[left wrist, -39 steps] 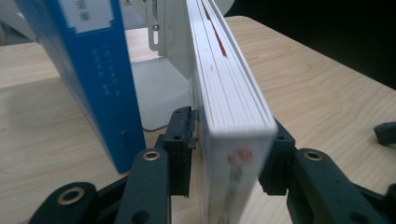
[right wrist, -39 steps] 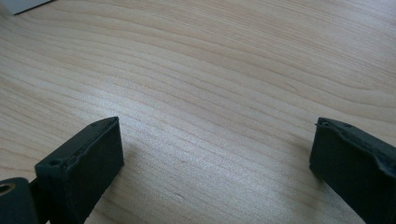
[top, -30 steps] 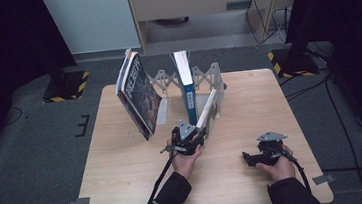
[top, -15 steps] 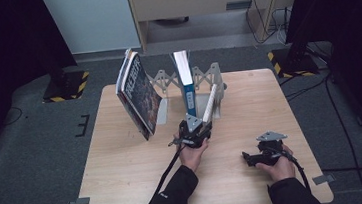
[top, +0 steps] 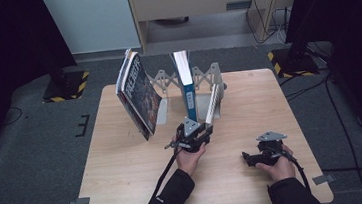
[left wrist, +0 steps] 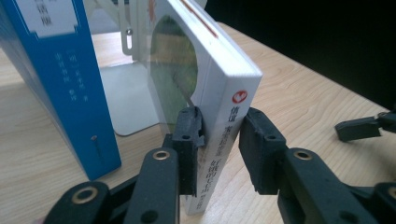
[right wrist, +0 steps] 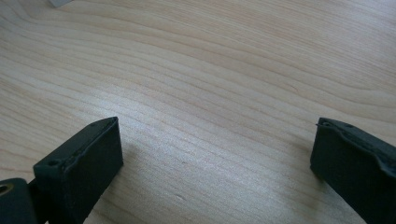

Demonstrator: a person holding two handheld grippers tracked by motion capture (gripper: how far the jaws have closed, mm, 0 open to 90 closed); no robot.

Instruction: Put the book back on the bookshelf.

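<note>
A white book point(left wrist: 219, 88) leans tilted against the metal bookend rack point(top: 202, 77) at the back of the table. My left gripper point(left wrist: 219, 140) is shut on the lower end of its spine, one pad on the cover and one on the far side. In the high view the left gripper point(top: 200, 129) sits at the foot of the white book point(top: 213, 104). A blue book point(left wrist: 70, 88) stands upright just left of it. My right gripper point(right wrist: 215, 158) rests open over bare wood, nothing between its jaws, at the table's front right point(top: 248, 157).
A dark-covered book point(top: 138, 93) stands tilted at the left end of the rack, with the blue book point(top: 185, 81) in the middle. The wooden table point(top: 127, 187) sits on grey floor. Stands with yellow-black feet point(top: 64, 88) flank the back corners.
My left gripper has edged slightly forward and right along the white book's foot. The right hand has stayed still.
</note>
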